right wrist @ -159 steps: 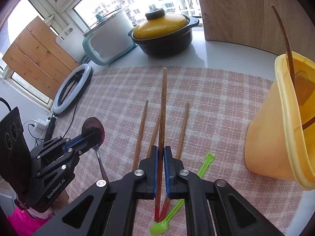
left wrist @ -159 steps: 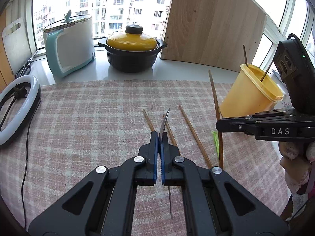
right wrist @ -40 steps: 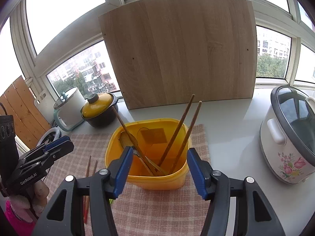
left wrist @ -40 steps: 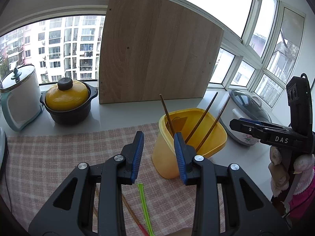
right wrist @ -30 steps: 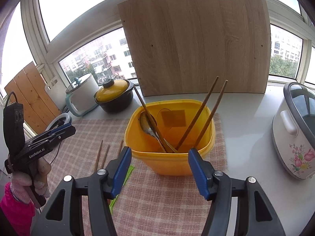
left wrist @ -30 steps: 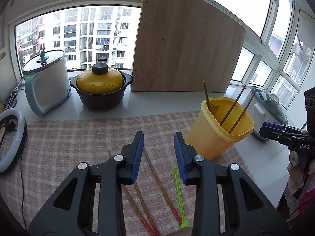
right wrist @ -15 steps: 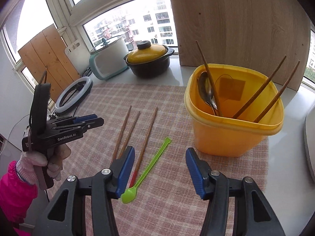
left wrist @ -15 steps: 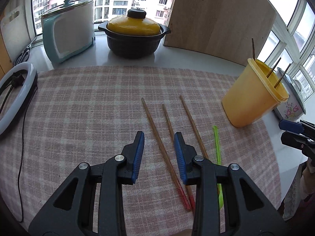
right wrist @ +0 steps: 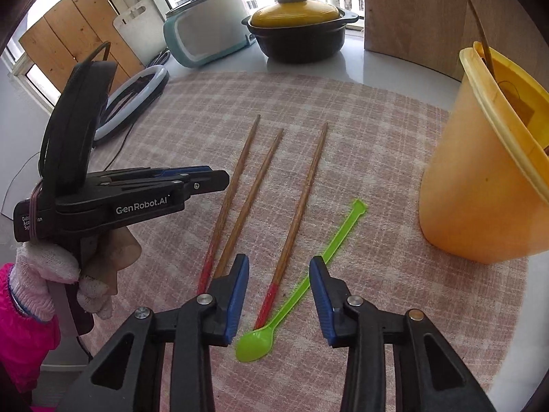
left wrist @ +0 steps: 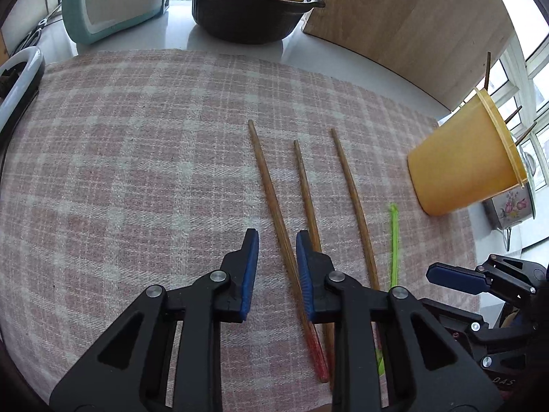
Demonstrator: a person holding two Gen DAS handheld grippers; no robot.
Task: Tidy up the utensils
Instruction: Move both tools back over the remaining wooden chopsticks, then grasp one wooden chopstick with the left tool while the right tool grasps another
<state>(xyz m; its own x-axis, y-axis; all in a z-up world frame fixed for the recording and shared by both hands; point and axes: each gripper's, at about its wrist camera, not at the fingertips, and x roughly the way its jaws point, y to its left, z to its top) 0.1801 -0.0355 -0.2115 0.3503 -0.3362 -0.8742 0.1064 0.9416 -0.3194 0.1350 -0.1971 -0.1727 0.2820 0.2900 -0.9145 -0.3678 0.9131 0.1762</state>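
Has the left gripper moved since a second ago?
Yes. The left gripper has dropped toward the checked cloth, away from the yellow plastic bucket, now straddling the leftmost wooden chopstick.

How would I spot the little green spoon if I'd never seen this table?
Start at the tall yellow tub on the pink checked cloth. Beside it lie three wooden chopsticks, and the green spoon lies nearest the tub. It is the only bright plastic piece, with a rounded bowl.
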